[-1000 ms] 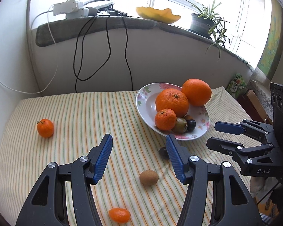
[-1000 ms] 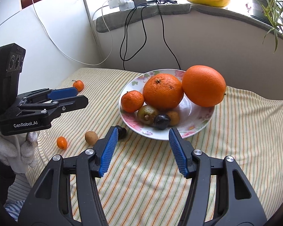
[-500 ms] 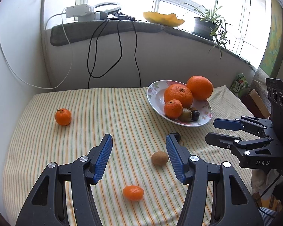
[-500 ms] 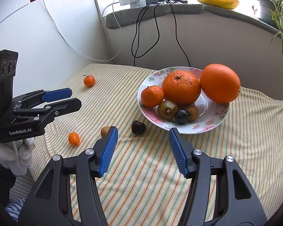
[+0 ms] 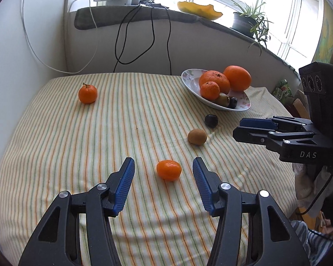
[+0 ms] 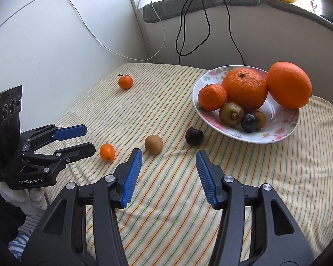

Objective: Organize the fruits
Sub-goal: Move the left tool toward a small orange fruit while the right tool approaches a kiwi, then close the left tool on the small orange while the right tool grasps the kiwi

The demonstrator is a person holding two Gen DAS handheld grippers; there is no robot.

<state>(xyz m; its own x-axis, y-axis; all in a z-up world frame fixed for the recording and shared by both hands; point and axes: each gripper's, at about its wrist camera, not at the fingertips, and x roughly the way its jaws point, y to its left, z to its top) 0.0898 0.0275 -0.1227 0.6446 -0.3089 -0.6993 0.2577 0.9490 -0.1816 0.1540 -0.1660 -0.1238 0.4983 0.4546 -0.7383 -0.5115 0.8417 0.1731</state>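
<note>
Kumquat (image 5: 168, 169) lies crosswise between fingers (image 5: 124, 184).

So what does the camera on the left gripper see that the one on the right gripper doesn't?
Only the left view shows the green potted plant on the sill and the right gripper from the side. Only the right view shows the left gripper from the side and a white-gloved hand under it. Both show the striped tablecloth, the flowered plate of fruit, and the loose small orange kumquat, brown kiwi, dark plum and stemmed tangerine.
</note>
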